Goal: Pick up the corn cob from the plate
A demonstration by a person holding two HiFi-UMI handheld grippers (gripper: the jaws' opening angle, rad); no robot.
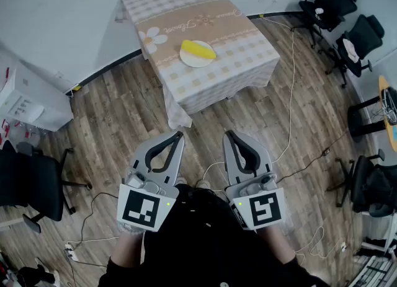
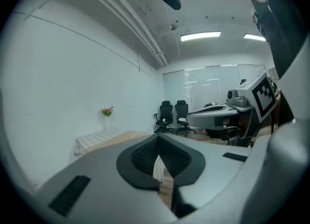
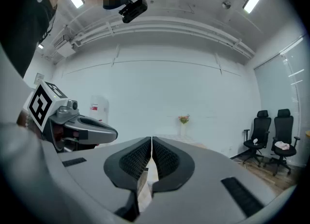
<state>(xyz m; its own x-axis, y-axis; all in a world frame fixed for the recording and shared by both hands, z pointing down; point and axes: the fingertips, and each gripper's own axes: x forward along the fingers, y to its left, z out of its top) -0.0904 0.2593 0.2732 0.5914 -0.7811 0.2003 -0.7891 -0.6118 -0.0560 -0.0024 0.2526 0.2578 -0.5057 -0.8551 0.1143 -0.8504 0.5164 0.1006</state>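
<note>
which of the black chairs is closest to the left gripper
The black chair at the head view's left edge, the only one on the side of the left gripper; the other chairs all stand along the right side.

table [image 1: 248, 56]: legs hidden under the cloth [image 1: 211, 93]; in both gripper views its near end sits behind the jaws.
script [image 1: 180, 28]: on the table's beige band, too small to read.
corn cob [image 1: 198, 49]: on the table, too small for kernels to show; cannot be made out in either gripper view.
plate [image 1: 191, 62]: its far part is covered by the cob.
flowers [image 2: 107, 112]: at the table's wall end, tiny and blurred; kind cannot be told.
person [image 1: 205, 242]: nearer than the table, cut by the bottom edge.
hands [image 1: 129, 228]: mostly covered by the left gripper [image 1: 180, 134] and right gripper [image 1: 228, 134].
right chairs [image 1: 372, 186]: right of the table, cut by the edge.
left chair [image 1: 31, 183]: left of the table, cut by the edge.
cabinet [image 1: 25, 103]: left of the table, cut by the edge.
</note>
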